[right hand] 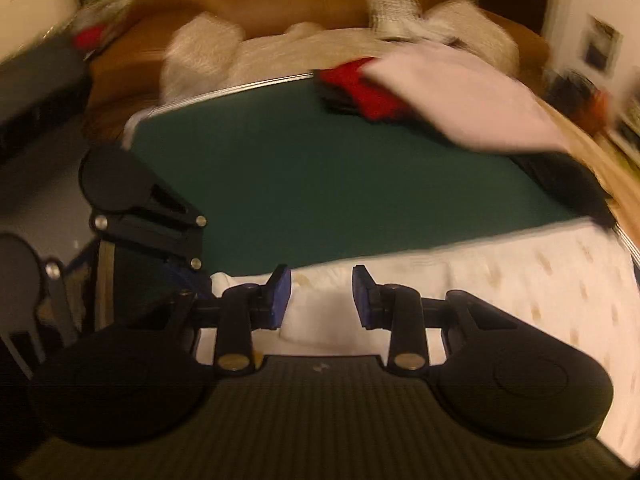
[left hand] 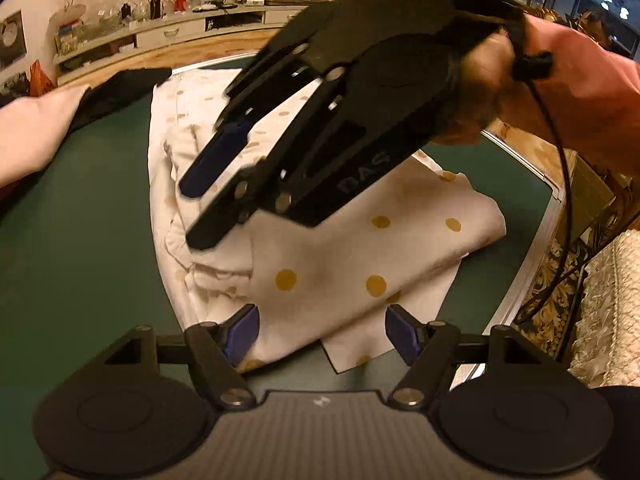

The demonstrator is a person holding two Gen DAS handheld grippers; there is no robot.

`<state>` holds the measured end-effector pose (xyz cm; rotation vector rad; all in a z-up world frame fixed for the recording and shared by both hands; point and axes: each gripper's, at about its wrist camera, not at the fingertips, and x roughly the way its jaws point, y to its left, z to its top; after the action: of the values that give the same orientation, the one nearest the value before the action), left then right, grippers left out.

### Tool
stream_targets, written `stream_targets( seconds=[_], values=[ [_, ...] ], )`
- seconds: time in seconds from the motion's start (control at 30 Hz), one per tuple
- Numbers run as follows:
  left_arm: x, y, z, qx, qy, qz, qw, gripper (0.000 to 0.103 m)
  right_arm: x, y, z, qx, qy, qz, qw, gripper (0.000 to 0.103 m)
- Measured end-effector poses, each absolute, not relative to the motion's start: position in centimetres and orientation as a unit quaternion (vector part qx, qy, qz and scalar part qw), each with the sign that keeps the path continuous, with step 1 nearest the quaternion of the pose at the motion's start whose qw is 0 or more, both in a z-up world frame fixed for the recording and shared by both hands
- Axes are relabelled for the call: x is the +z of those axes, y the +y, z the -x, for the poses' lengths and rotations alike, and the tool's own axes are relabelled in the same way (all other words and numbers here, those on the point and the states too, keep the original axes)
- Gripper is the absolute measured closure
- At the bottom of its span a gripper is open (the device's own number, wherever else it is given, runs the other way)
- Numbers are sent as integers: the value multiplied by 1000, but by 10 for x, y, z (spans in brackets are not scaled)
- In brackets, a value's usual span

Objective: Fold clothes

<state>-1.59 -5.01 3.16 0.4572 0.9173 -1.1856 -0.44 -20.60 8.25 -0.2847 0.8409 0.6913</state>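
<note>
A white garment with yellow dots (left hand: 332, 248) lies partly folded on the green table (left hand: 80, 240). It also shows in the right wrist view (right hand: 520, 280), blurred. My left gripper (left hand: 322, 330) is open just above the garment's near edge. My right gripper (right hand: 322, 298) is open and empty, low over the garment's white folded edge. It also shows in the left wrist view (left hand: 200, 208), held by a hand in a pink sleeve, its jaws apart above the cloth. The left gripper's side shows in the right wrist view (right hand: 140, 208).
A pile of pink (right hand: 460, 100), red (right hand: 360, 88) and black (right hand: 568, 176) clothes lies at the table's far side. The pink cloth (left hand: 36, 132) also shows in the left wrist view. A brown sofa with white throws (right hand: 280, 32) stands beyond. The table's metal rim (left hand: 532, 264) runs right.
</note>
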Motion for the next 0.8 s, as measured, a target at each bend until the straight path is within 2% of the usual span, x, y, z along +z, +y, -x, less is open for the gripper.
stream_targets(
  seconds=[0.23, 0.27, 0.3, 0.37, 0.5, 0.8],
  values=[
    [26, -48, 14, -534, 414, -211, 706, 28, 67, -190, -21, 377, 450, 206, 783, 64],
    [26, -47, 14, -535, 415, -211, 705, 28, 65, -189, -23, 377, 454, 214, 778, 67],
    [26, -47, 14, -535, 415, -211, 705, 28, 64, -189, -23, 375, 457, 218, 776, 83],
    [25, -46, 15, -536, 416, -211, 704, 28, 62, -189, -22, 370, 461, 223, 775, 95],
    [22, -44, 17, -539, 416, -214, 701, 28, 70, -202, -26, 346, 446, 184, 804, 98],
    [27, -47, 13, -534, 407, -207, 711, 28, 61, -209, -34, 295, 447, 140, 833, 97]
  ],
)
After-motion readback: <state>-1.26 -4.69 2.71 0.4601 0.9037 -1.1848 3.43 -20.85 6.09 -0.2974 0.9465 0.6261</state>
